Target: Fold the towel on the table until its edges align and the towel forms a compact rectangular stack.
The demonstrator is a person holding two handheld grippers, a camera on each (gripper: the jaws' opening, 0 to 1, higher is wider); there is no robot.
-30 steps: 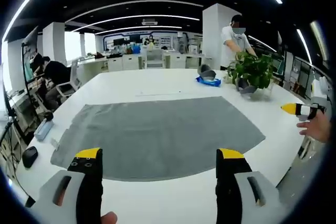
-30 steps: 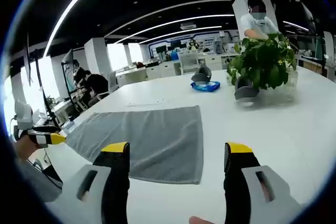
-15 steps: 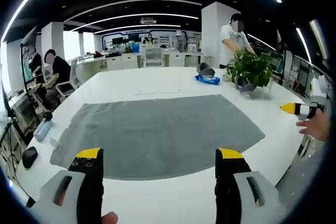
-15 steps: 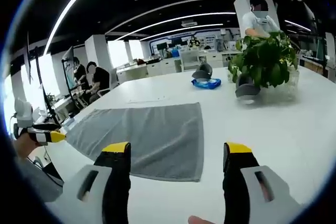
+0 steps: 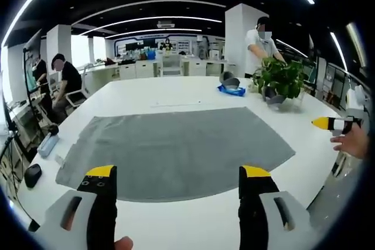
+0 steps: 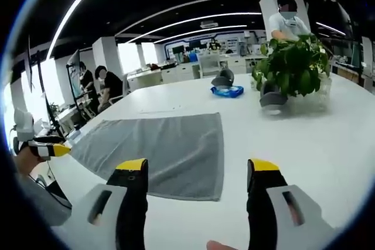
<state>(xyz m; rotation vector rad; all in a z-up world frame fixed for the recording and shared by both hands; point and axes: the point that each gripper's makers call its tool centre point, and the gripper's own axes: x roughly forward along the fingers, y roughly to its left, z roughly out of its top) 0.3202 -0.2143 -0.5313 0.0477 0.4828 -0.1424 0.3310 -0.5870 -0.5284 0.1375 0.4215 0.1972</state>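
Jaws on the left gripper (image 5: 177, 175) stand wide apart with nothing between them, poised above the near edge of the towel (image 5: 176, 147). The right gripper (image 6: 198, 167) is the same: jaws apart and empty, its tips above the towel's near right corner. The towel lies flat and fully spread on the white table (image 5: 146, 95), unfolded, so the task looks to be at its start, with both grippers on approach for a first grasp. Next each gripper should drop to a near corner, pinch only the one layer at the hem, then lift and carry it over to the far edge. Beyond the towel on the table stand a plant (image 6: 291, 65) and a blue object (image 6: 227, 91), well apart from it.
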